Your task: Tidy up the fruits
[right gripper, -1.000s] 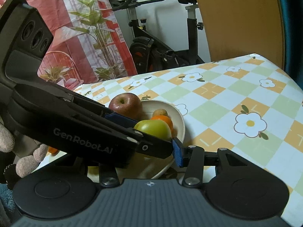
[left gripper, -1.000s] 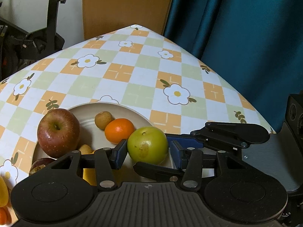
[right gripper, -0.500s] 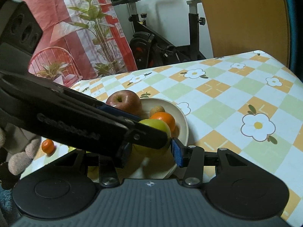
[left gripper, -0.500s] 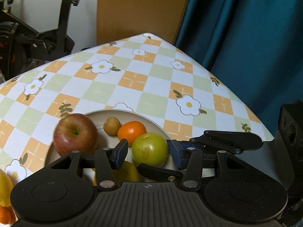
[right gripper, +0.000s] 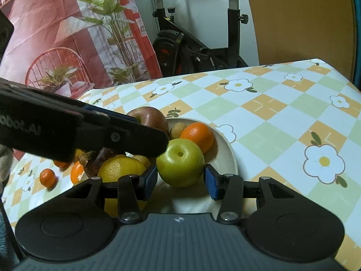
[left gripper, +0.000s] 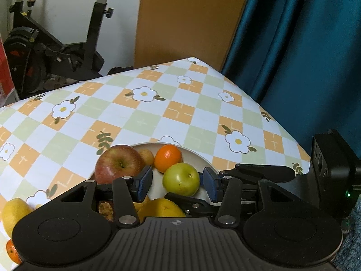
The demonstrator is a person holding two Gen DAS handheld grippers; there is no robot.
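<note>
Left wrist view is giving me the checked, flowered worktop [left gripper: 135,122] with a pale plate [left gripper: 198,155] sitting near the camera. On the plate I am seeing a red apple [left gripper: 118,164] at the left, a small brown fruit [left gripper: 146,157] behind it, a mandarin [left gripper: 168,158] further right and a green apple [left gripper: 181,179] nearest to me. A yellow lemon [left gripper: 161,207] is lying under my claw's body, and a second yellow fruit [left gripper: 13,212] is resting on the worktop at the near left. An exercise bike [left gripper: 56,45], a wooden panel [left gripper: 187,20] and a teal curtain [left gripper: 304,56] are standing beyond the far edge.

My left claw [left gripper: 178,184] is hanging released, its blue pads on either side of the green apple with a gap on each side. The right claw's fingers are crossing in from the right, close under the green apple.

My right claw [right gripper: 180,179] is also standing open around the green apple [right gripper: 180,166]; whether its left pad is brushing the fruit I cannot tell, and the right pad is sitting clear.

Right wrist view is showing me what the other is missing: the left claw's black finger [right gripper: 126,135] reaching across from the left and covering part of the red apple [right gripper: 150,117], a dark fruit [right gripper: 103,158] behind the lemon [right gripper: 121,169], loose mandarins [right gripper: 47,177] on the worktop at the left, and a potted plant [right gripper: 117,36] against a red-and-white hanging.
</note>
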